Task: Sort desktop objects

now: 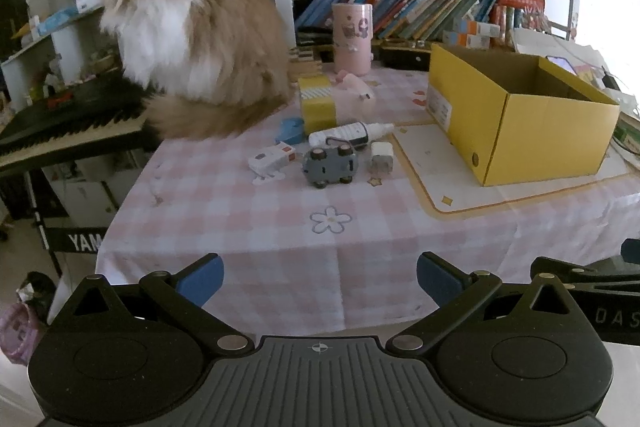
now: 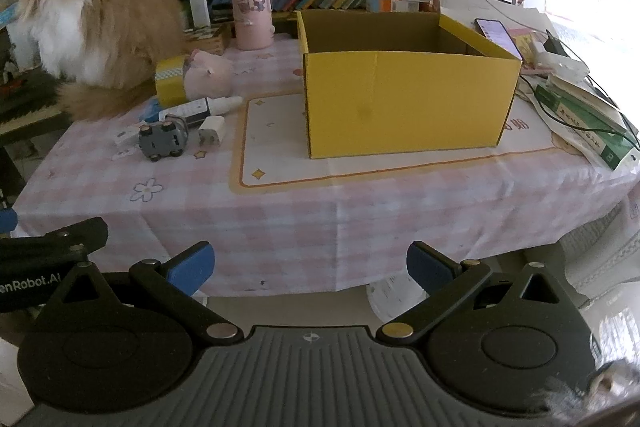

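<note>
While nothing has been picked up yet, the layout makes sense for sorting: the yellow box [image 2: 404, 99] stands open-topped on the mat [image 2: 280, 163] at the middle of the desk [image 2: 280, 227], ready to receive things, and the clutter sits in a loose bunch just to its left. That bunch holds an overturned grey toy car [image 1: 330, 165], a white charger plug [image 1: 381, 155], a white bottle [image 1: 348, 134] lying on its side, a small white-and-red piece [image 1: 272, 158], a blue item [image 1: 290, 131] and a yellow roll-like pack [image 1: 318, 103]. A fluffy cat [image 1: 192, 39] sits at the far left corner, close behind them.

Both tools hover off the near edge, level and pointed forward. The left gripper [image 1: 320, 281] faces the bunch, the right gripper [image 2: 310, 269] faces the box; each has its blue fingers [image 1: 202, 279] spread wide, holding nothing.
</note>
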`<state>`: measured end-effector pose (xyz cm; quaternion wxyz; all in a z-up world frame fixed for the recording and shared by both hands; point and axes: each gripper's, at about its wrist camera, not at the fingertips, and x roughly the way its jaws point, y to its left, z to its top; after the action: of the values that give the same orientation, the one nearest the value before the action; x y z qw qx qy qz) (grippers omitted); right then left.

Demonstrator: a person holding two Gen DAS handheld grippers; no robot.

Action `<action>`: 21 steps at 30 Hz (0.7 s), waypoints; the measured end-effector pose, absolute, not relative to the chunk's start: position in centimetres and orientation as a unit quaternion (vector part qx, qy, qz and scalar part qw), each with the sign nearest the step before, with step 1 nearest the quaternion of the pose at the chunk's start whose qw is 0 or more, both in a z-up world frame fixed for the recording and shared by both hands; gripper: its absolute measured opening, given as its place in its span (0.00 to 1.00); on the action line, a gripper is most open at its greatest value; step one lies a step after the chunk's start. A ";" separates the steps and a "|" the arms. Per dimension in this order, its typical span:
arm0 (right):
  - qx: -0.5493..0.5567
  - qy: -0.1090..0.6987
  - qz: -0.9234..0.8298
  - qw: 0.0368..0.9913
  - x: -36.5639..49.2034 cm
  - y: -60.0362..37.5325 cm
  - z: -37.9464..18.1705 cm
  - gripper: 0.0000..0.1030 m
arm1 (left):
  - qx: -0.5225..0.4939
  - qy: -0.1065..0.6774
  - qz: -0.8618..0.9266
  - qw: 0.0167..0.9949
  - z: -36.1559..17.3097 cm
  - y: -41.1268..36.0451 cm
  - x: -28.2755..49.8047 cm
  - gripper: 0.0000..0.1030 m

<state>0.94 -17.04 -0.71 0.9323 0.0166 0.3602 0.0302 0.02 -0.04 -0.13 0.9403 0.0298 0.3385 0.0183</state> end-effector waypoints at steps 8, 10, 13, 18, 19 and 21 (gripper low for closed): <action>0.014 0.361 0.043 0.932 1.1 -16.4 -0.5 1.00 | 0.021 0.333 0.023 0.942 0.2 0.8 0.0 1.00; 0.016 0.360 0.047 0.932 1.2 -16.2 -0.5 1.00 | 0.019 0.331 0.024 0.943 0.2 1.1 0.0 1.00; 0.017 0.362 0.058 0.930 1.3 -15.9 -0.5 1.00 | 0.015 0.330 0.028 0.944 0.3 1.5 0.1 1.00; 0.008 0.358 0.061 0.932 1.6 -15.0 -0.2 1.00 | 0.008 0.325 0.034 0.945 0.5 2.5 0.0 1.00; 0.006 0.358 0.063 0.931 1.7 -14.8 -0.1 1.00 | 0.007 0.324 0.036 0.945 0.6 2.7 0.0 1.00; 0.002 0.358 0.069 0.931 2.0 -14.5 0.0 1.00 | 0.003 0.322 0.042 0.946 0.7 3.1 0.1 1.00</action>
<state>2.00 -14.51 0.01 0.9311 0.0020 0.3581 0.0693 0.07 3.05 0.68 0.9460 0.0028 0.3216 0.0416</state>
